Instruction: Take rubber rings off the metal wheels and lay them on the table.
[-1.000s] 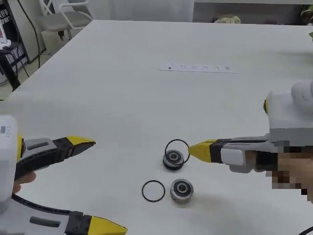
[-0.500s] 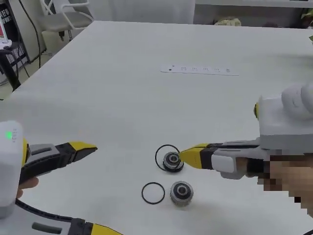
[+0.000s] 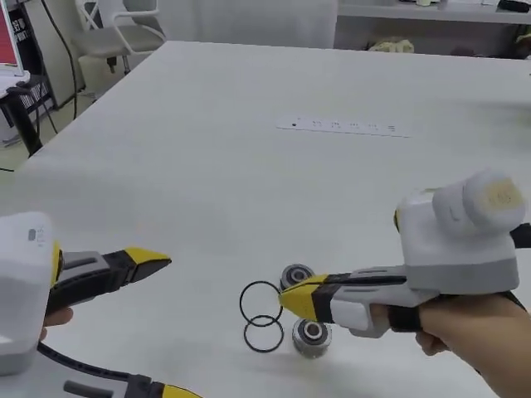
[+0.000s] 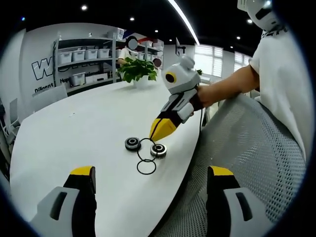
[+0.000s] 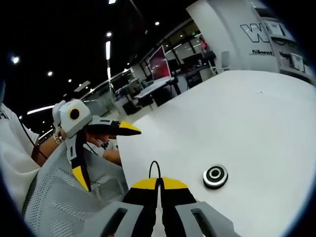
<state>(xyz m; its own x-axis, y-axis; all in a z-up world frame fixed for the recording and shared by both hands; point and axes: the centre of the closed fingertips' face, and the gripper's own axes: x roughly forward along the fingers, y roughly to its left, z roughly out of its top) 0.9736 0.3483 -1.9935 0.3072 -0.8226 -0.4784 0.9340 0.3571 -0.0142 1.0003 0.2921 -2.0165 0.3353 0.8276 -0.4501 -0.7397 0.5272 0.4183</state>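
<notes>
right gripper [image 3: 286, 300] has its fingers pinched shut on a rubber ring [image 3: 260, 300] left of the far wheel [image 3: 296, 276]; the right gripper view shows that pinch close up. second ring [image 3: 264, 333] lies flat on the tabletop [image 3: 249, 166], just left of the near wheel [image 3: 312, 333]. left gripper [image 3: 172, 326] has its fingers wide, holding nothing.

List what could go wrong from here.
1. The right gripper pinches the held ring by a thin edge at its tips, so the ring may slip out early.
2. The held ring hangs right beside the ring on the table. Laid there, the two may overlap.
3. The right gripper sits close to the far wheel and the near wheel and may nudge one.
</notes>
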